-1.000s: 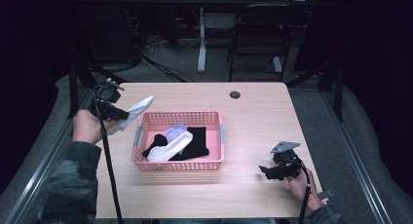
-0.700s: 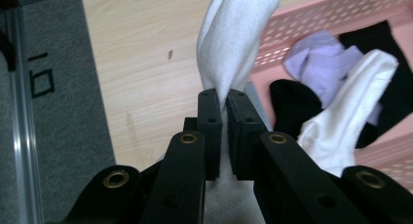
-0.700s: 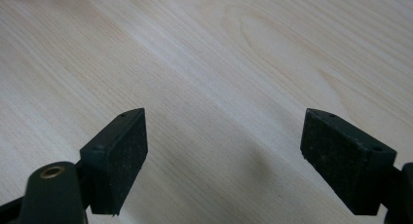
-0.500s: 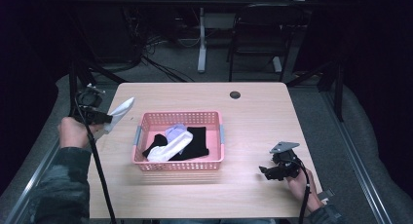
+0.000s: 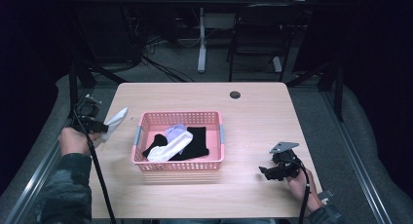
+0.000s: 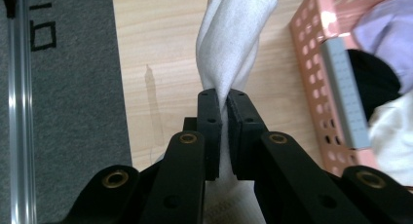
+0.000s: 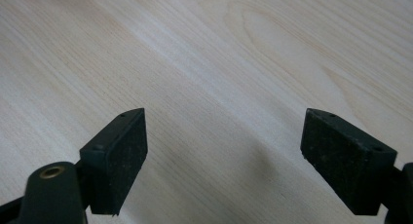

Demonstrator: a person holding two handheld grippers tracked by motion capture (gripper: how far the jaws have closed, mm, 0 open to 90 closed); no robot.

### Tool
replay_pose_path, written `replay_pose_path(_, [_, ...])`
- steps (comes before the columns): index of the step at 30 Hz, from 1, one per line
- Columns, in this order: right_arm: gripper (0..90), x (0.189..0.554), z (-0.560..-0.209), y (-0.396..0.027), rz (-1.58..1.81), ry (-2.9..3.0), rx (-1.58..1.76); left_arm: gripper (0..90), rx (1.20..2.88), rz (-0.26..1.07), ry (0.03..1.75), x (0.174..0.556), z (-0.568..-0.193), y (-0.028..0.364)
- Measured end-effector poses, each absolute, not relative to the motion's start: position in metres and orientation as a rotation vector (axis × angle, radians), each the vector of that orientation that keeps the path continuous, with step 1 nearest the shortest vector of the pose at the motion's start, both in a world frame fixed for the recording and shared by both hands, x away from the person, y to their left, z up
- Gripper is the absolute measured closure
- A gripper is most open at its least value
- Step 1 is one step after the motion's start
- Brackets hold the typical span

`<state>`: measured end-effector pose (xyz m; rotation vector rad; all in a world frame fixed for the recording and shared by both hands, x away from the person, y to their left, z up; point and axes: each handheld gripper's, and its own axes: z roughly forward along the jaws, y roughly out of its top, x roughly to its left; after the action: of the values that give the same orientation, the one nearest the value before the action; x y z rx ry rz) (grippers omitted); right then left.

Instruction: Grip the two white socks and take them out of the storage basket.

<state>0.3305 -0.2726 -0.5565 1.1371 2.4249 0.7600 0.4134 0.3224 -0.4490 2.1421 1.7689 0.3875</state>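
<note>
**White sock held at the table's left edge**

The white sock (image 6: 229, 44) is clamped between the jaws of the left gripper (image 6: 223, 131), which are closed tight on the fabric. In the high view we see the sock (image 5: 115, 121) sticking up and to the right from the left gripper (image 5: 97, 127), above the left edge of the table (image 5: 253, 112) and just left of the pink basket (image 5: 214, 160). In the left gripper view the fabric rises from the pinch point in a folded column, and more of it shows below the jaws.

The pink basket sits left of centre on the table. We see in it a black garment (image 5: 195, 142), a white sock (image 5: 168, 147) lying across it, and a pale lilac item (image 5: 175, 131) toward the back. In the left gripper view the basket wall (image 6: 316, 83) with its grey handle (image 6: 343, 97) lies to the right of the held sock.

The right gripper (image 5: 272, 171) is near the table's front right corner, well apart from the basket. In the right gripper view its jaws stand wide apart with nothing between them, above bare wood (image 7: 219, 63).

A small dark round disc (image 5: 235, 94) lies near the table's far edge.
</note>
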Motion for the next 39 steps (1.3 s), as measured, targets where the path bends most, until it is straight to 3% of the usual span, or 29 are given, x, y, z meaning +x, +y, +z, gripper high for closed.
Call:
replay_pose_path(21, [16.4,0.331,-0.558,-0.271,0.758,2.439,1.129,79.9,2.119,0.206,1.907,0.414,-0.531,0.334])
replay_pose_path(24, [16.3,0.331,-0.558,-0.272,0.763,2.44,1.131,66.9,2.13,0.188,1.903,0.414,-0.529,0.334])
replay_pose_path(28, [16.3,0.331,-0.558,-0.272,0.748,2.45,1.129,37.4,2.111,0.229,1.885,0.411,-0.518,0.335])
replay_pose_path(31, [16.2,0.331,-0.559,-0.27,0.754,2.448,1.13,22.2,2.092,0.242,1.853,0.407,-0.504,0.336])
replay_pose_path(39, [15.8,0.33,-0.559,-0.269,0.751,2.456,1.124,4.5,2.159,0.28,1.765,0.399,-0.465,0.324])
